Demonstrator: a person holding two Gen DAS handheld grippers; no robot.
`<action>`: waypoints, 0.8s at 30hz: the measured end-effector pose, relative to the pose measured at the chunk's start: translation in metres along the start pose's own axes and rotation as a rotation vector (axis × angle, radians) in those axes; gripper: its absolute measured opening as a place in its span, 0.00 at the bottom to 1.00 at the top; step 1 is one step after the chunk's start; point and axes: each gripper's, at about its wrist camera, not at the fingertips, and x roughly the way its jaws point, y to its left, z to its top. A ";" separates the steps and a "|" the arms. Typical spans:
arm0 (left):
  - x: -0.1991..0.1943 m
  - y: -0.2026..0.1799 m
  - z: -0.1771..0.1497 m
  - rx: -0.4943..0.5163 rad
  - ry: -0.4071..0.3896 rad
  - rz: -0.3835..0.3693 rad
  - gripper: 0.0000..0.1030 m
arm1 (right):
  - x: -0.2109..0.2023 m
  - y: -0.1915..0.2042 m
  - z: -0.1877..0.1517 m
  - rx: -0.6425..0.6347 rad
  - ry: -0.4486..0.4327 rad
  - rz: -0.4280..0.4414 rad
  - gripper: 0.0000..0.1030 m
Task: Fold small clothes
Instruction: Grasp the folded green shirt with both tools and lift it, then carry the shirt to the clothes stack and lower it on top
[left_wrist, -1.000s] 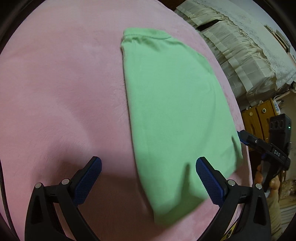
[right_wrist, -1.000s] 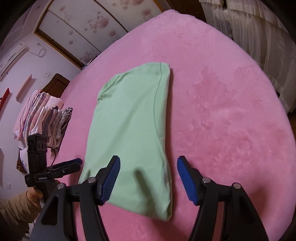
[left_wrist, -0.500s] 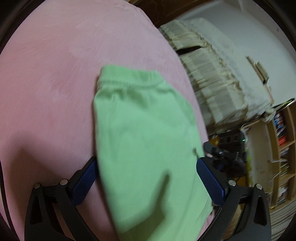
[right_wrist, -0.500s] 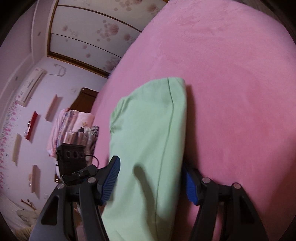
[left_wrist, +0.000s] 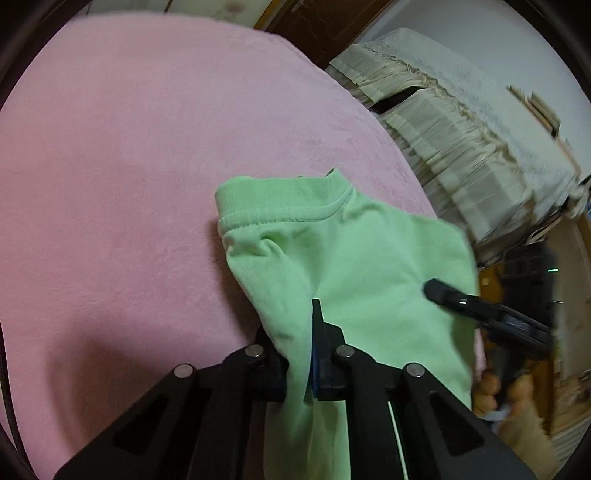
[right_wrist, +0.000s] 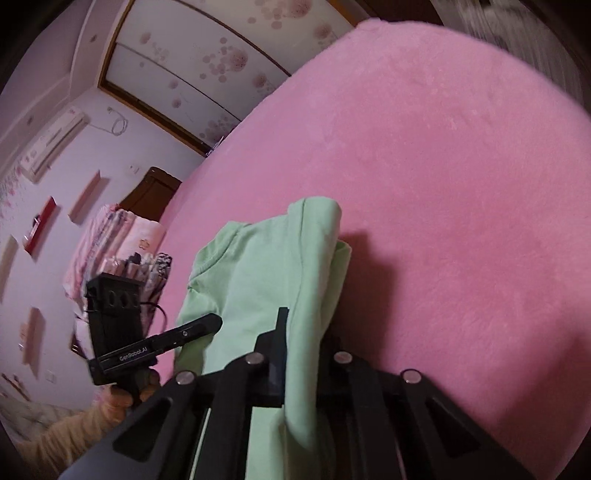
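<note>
A light green garment (left_wrist: 354, 258) lies folded lengthwise on the pink blanket (left_wrist: 129, 184). My left gripper (left_wrist: 304, 347) is shut on its near edge and lifts it, so the cloth bunches up toward the ribbed collar (left_wrist: 284, 210). My right gripper (right_wrist: 301, 350) is shut on the other near corner of the same garment (right_wrist: 269, 258). The right gripper also shows in the left wrist view (left_wrist: 480, 306), and the left gripper in the right wrist view (right_wrist: 155, 347). The far end still rests on the blanket.
The pink blanket (right_wrist: 443, 184) covers a bed. Cream pleated bedding (left_wrist: 461, 122) lies beyond its right edge. A pile of folded patterned clothes (right_wrist: 118, 243) sits off its left side. A wardrobe with floral doors (right_wrist: 207, 55) stands behind.
Both grippers have moved in over the garment's near end and shut on it. The near end has lifted off the blanket and the cloth has bunched toward the collar.
</note>
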 end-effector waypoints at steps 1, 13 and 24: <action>-0.009 -0.005 -0.001 0.011 -0.013 0.027 0.05 | -0.006 0.013 -0.001 -0.026 -0.016 -0.023 0.07; -0.243 -0.059 -0.026 0.231 -0.275 0.139 0.06 | -0.120 0.235 -0.029 -0.363 -0.152 -0.085 0.06; -0.501 0.016 -0.011 0.253 -0.489 0.463 0.10 | -0.081 0.499 -0.036 -0.581 -0.229 0.119 0.06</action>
